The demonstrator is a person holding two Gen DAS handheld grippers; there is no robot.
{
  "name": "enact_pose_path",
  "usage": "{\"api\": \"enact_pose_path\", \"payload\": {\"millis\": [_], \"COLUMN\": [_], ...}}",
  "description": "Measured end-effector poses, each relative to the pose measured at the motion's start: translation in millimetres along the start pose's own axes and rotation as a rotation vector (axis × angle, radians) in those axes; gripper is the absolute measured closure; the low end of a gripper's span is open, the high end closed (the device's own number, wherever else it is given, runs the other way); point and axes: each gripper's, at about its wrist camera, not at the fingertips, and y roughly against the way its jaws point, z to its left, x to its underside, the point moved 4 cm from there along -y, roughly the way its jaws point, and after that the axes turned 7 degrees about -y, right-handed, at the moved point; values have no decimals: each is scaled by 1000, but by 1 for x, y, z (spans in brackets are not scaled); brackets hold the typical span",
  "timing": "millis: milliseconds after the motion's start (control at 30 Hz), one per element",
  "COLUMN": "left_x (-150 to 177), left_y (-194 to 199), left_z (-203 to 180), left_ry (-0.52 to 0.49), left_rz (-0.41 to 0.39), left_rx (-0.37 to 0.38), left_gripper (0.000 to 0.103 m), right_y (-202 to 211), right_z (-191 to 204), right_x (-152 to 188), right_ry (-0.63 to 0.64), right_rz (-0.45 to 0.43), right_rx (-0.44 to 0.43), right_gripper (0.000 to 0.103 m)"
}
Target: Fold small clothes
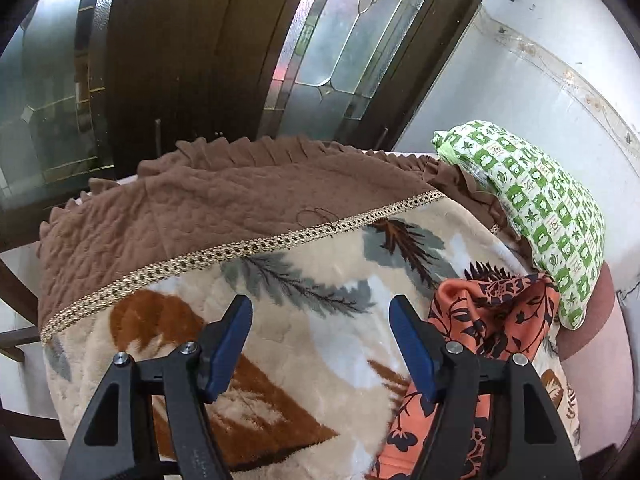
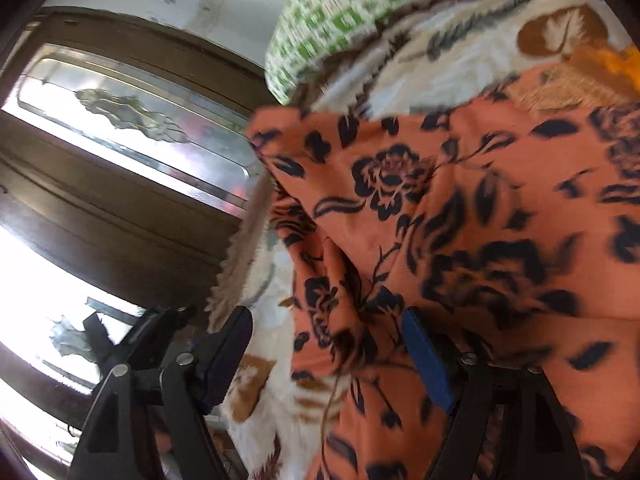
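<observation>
The orange garment [image 1: 492, 320], printed with dark flowers, lies rumpled and unfolded on a leaf-patterned blanket [image 1: 304, 320], toward the right side of the bed and just in front of a green-and-white pillow [image 1: 532, 216]. A brown quilted cover [image 1: 208, 200] with a gold trim spreads across the far side. Glass-panelled doors [image 1: 340, 40] stand beyond the bed.

The left gripper [image 1: 320, 336] hovers over bare blanket with its jaws released and nothing between them; the garment's edge passes just beside and under its right finger. The right gripper [image 2: 328, 344] is over the garment, its jaws also spread apart, with a loose ridge of cloth rising between them; the pads do not appear to press on it. That view is smeared, so fine contact cannot be judged.

Risks from here, as a judgement:
- A pinch on the bunched ridge may catch several layers at once, so the garment would lift as a wad rather than open flat.
- The plush blanket may be nipped along with the thin cloth and drag up with it.
- The left gripper, closing where it stands, would likely miss the cloth or take only blanket pile.
- A pull toward the far right could push the garment against the pillow and crumple it further.
</observation>
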Motion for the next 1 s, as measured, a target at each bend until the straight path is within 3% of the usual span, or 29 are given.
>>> {"api": "enact_pose_path", "payload": {"millis": [67, 133, 200, 300, 433, 567, 667, 767, 800, 833, 900, 1000], "left_x": [-2, -5, -8, -10, -10, -8, -4, -3, -3, -2, 0, -1], "left_y": [-2, -3, -4, -6, -8, -9, -12, -10, -9, -8, -7, -4], "left_z": [0, 3, 10, 25, 31, 23, 13, 8, 7, 5, 4, 8], "left_ry": [7, 17, 41, 96, 104, 69, 42, 62, 70, 75, 81, 89], "left_rz": [4, 4, 11, 25, 39, 42, 72, 64, 62, 61, 67, 69], "left_rx": [8, 10, 10, 7, 7, 27, 45, 53, 55, 54, 52, 61], "left_gripper": [31, 31, 31, 31, 31, 31, 31, 31, 31, 31, 31, 31], "right_y": [-20, -30, -39, -35, 6, 93, 158, 176, 171, 162, 140, 77], "right_z": [3, 9, 16, 38, 86, 125, 129, 125, 121, 116, 106, 87], "right_x": [4, 12, 16, 11, -13, -48, -68, -67, -60, -51, -35, -12], "right_ry": [-14, 28, 48, 83, 121, 156, 156, 171, 165, 165, 175, 162], "right_rz": [22, 18, 41, 12, -119, -335, -458, -422, -389, -344, -267, -111], "right_rx": [-4, 59, 95, 90, -15, -112, -98, -49, -45, -27, 9, 17], "right_gripper": [29, 63, 79, 86, 88, 89, 89, 81, 47, 0, 0, 0]}}
